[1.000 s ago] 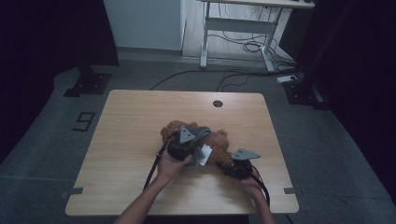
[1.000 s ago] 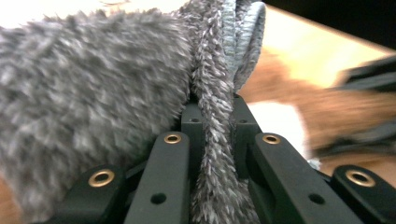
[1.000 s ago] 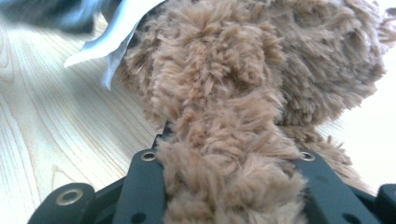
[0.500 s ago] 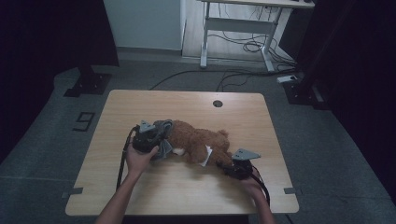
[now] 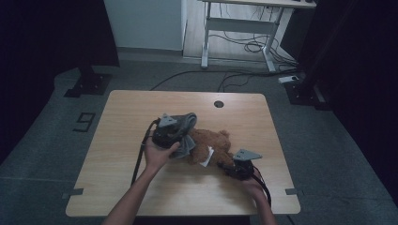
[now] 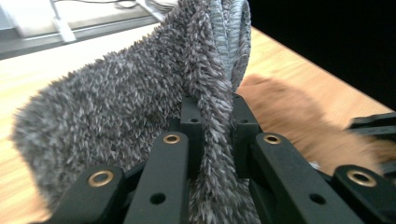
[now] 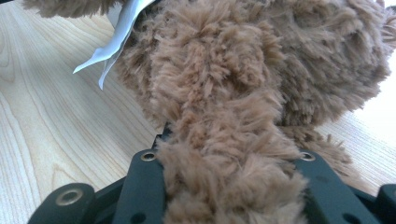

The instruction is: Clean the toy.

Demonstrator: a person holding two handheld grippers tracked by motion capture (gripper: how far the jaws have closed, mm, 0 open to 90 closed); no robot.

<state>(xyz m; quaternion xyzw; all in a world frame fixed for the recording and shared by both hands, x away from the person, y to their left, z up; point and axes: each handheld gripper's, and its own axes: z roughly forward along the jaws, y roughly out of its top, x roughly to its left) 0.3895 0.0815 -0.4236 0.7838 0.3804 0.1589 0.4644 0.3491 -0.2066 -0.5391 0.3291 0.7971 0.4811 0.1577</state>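
Note:
A brown teddy bear lies on its side on the wooden table, with a white tag at its rear. My left gripper hovers at the bear's left end, shut on a grey fuzzy cloth that drapes over it. In the left gripper view the cloth is pinched between the jaws of the left gripper, with the bear behind it. My right gripper rests on the table, shut on a limb of the bear; the tag hangs above left.
A round cable hole sits near the table's far edge. Tape marks lie at the front corners. A floor marking "9" is to the left. Desk legs and cables stand beyond the table.
My left gripper swung out to the left with the grey cloth, then came back right and a little up toward the bear. The right gripper has not moved.

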